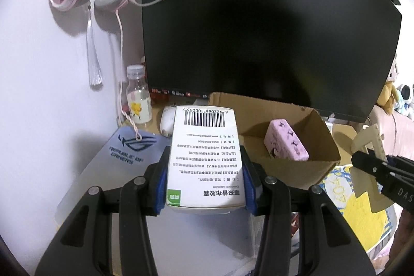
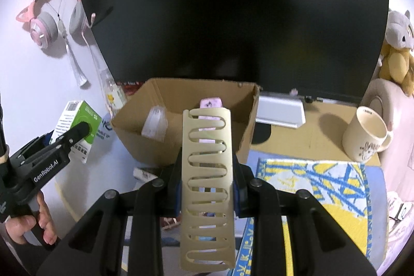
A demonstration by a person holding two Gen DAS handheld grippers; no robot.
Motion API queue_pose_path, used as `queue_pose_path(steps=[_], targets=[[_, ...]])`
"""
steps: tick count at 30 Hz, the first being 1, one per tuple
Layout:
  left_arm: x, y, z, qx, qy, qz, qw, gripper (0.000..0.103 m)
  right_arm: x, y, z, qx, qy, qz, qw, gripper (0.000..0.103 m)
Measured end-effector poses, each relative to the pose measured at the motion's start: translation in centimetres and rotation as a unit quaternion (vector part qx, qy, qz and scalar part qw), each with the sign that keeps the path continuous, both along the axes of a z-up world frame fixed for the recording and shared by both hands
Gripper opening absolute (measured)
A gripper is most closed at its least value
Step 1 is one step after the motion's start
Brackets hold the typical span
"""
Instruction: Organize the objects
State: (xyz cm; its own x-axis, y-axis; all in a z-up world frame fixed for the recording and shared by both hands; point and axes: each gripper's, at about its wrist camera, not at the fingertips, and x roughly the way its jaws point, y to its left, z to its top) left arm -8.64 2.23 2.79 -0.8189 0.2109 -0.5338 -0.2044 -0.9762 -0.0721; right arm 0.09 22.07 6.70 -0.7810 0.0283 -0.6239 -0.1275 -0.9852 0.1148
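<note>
**Medicine box and slotted panel held over the worktop, carton just ahead**

Medicine box [image 1: 204,159] pinched by its 2 long sides in the left tongs [image 1: 204,172], barcode end pointing forward toward the cardboard carton [image 1: 297,167]. Cream slotted panel [image 2: 208,185] pinched edge to edge in the right tongs [image 2: 207,188], clamped nearly together on the thin piece, far end reaching over the carton's near wall [image 2: 145,146]. Already inside the carton: a pink case [image 1: 286,140] leaning on the right side, plus a pale translucent item [image 2: 155,126] on the left.

Likely step: carrying both pieces to the carton for dropping in.

Advice for a clean placement:
- Clear the near wall fully before tipping either piece downward.
- Aim the box at the bare floor left of the pink case, long side parallel to the wall.
- Slide the panel in flat or stand it along a wall, so nothing gets wedged.
- Keep the 2 tongs apart on entry; 1 piece at a time looks safer, given the tight opening.
- Release only once each piece rests on something.
- Mind the black monitor [image 2: 233,17] directly behind, the small bottle [image 1: 138,97] at left and the mug [image 2: 364,136] at right.
</note>
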Motion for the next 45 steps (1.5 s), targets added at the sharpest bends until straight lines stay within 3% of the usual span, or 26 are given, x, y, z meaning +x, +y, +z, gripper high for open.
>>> queue_pose_path(steps=[12, 21, 34, 45], targets=[[-2.5, 1.6, 2.0, -0.009, 0.009, -0.007, 0.9999, 0.046, -3.4, 0.5, 2.0, 0.004, 0.010, -0.012, 1.000, 0.030], [-3.0, 2.6, 3.8, -0.008, 0.046, 0.000, 0.9989, 0.046, -5.4, 1.2, 3.1, 0.001, 0.034, -0.025, 0.999, 0.030], [-6.0, 4.3, 2.2, -0.005, 0.020, -0.005, 0.9998, 0.046, -7.6, 1.9, 2.0, -0.004, 0.029, -0.028, 0.999, 0.031], [-6.2, 4.6, 1.3, 0.007, 0.022, -0.007, 0.9997, 0.046, -8.7, 2.6, 0.3, -0.030, 0.025, -0.021, 0.999, 0.031]])
